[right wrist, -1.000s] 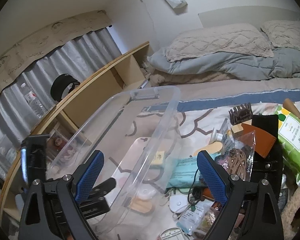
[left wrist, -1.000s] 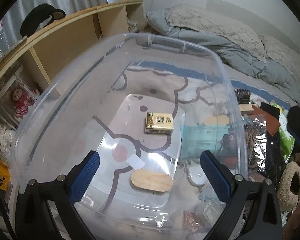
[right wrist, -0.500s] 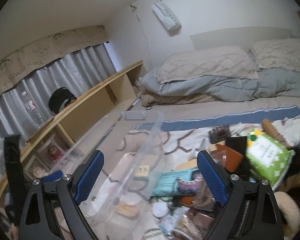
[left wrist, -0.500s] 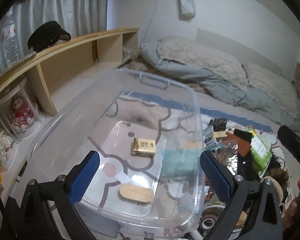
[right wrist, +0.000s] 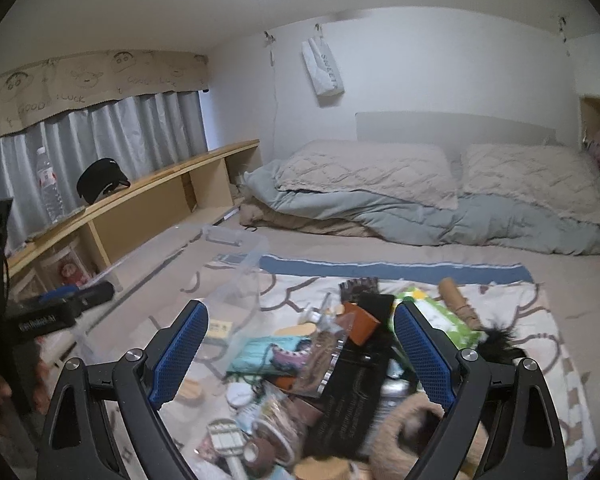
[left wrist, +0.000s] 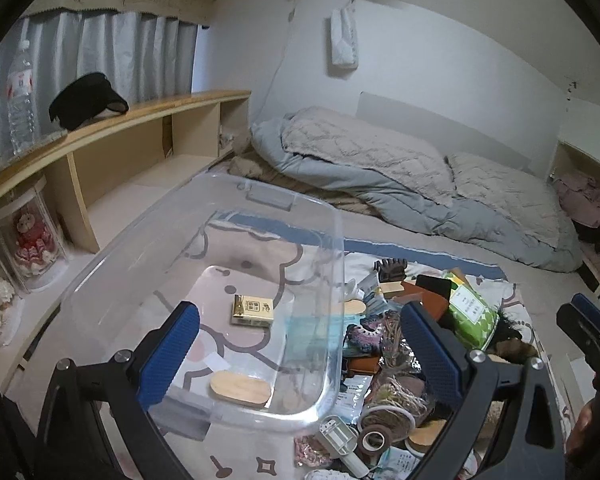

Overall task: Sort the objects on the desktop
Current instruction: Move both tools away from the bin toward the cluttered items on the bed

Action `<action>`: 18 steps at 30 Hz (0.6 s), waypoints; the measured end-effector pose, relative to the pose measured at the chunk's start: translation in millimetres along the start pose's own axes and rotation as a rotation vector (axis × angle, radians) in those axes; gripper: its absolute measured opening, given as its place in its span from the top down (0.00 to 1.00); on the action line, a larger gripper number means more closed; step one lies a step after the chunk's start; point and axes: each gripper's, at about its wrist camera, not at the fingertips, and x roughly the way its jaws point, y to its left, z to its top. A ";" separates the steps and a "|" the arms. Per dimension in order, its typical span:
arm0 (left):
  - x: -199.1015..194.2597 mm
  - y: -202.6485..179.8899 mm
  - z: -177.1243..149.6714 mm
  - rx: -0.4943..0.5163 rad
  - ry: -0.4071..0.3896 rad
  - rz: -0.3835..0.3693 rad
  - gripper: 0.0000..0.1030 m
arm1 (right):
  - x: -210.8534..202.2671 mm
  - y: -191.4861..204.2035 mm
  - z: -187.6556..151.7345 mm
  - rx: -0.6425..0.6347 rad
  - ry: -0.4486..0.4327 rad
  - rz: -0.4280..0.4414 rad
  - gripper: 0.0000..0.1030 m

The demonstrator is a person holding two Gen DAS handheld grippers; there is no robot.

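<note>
Both grippers have pulled up and back since a second ago: the clear bin [left wrist: 220,280], which filled the left view, now sits lower and smaller, and the whole bed shows behind it. Left gripper [left wrist: 300,344] hovers over the bin's near right corner, fingers spread wide and holding nothing. Right gripper [right wrist: 300,348] hangs above the clutter pile [right wrist: 340,380], fingers likewise spread and empty.

Inside the bin lie a gold box [left wrist: 253,310] and an oval wooden piece [left wrist: 240,388], its long axis running left to right across the left view. Unsorted things lie heaped on the blanket [right wrist: 540,344] just right of the bin wall: a green wipes pack [left wrist: 470,312], a tape roll [left wrist: 374,440], a black claw clip [left wrist: 390,270].

That pile lies straight ahead of and below the right fingers, so the right hand looks better placed for the next pick; the bin is to its left.
</note>
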 end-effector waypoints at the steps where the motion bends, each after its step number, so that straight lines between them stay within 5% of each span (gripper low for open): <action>1: -4.1 -1.0 -1.9 0.003 -0.008 0.003 0.02 | -6.0 -1.7 -2.9 -0.008 -0.009 -0.007 0.09; 18: -57.9 -1.2 -47.8 -0.041 -0.145 0.033 0.00 | -77.2 -53.0 -68.9 0.005 -0.178 -0.079 0.00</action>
